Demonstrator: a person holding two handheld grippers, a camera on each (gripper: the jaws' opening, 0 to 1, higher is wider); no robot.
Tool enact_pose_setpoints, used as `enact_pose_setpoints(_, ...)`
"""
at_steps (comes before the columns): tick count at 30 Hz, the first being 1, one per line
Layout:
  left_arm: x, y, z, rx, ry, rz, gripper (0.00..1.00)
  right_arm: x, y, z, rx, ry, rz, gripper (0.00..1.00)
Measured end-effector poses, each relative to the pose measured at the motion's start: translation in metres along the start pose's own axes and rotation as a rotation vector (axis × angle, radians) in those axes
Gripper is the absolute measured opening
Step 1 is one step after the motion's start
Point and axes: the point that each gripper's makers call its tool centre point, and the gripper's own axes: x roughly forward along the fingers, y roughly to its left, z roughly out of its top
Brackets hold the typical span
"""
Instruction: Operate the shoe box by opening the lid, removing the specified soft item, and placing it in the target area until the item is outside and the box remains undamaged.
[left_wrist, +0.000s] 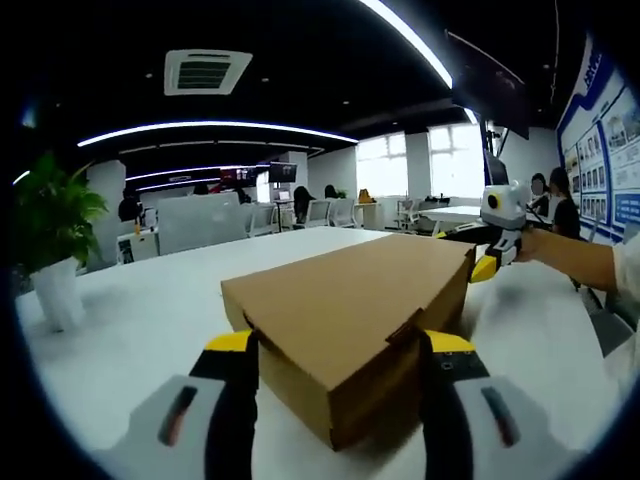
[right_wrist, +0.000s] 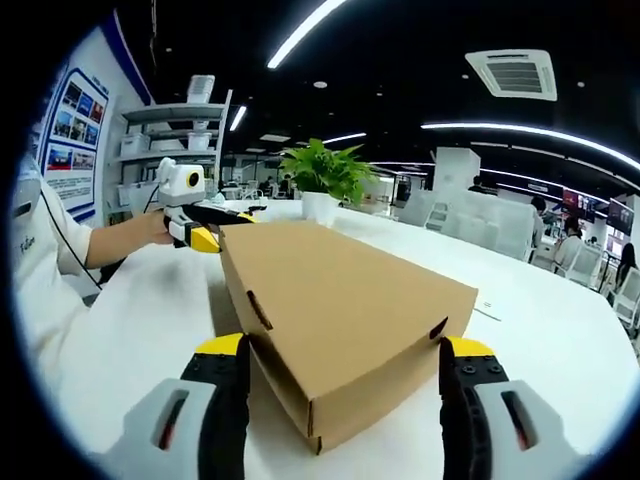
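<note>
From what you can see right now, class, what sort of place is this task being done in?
Most likely an open-plan office. A long white table holds the cardboard shoe box, with office chairs and people at desks behind. A ceiling air-conditioning vent, strip lights and a potted plant fit that.

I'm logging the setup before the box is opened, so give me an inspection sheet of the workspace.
Surface: white tabletop, bare around the box.
Job's things: brown cardboard shoe box, lid shut, no damage seen; soft item not seen.
Clutter: flat white paper-like piece beside the box.
Grippers: left gripper and right gripper, jaws open, straddling opposite ends of the box.
Cables: thin dark cable across the person's white sleeve.
Surroundings: potted green plant, shelves, wall posters, office chairs, people in the background.
</note>
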Motion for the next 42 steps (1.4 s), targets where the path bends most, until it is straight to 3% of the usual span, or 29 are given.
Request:
enact_pose_setpoints(10,-0.01,-0.006,-0.003,0.003,-0.006,-0.015,0.66,-0.011,0.015,-0.001,0.003,-0.043,-0.016,0.79)
enact_pose_setpoints(14,-0.01,-0.007,-0.003,0.003,-0.02,-0.019,0.66,-0.011,0.009,-0.001,0.009,-0.055,-0.017,0.79)
enact_pose_setpoints(27,-0.016,-0.012,-0.005,0.007,-0.032,-0.016,0.66,-0.013,0.019,-0.001,0.006,-0.044,-0.019,0.77)
enact_pose_setpoints(42,-0.034,-0.017,-0.006,-0.009,-0.103,-0.026,0.65,-0.022,0.039,0.0,0.006,-0.07,-0.019,0.77)
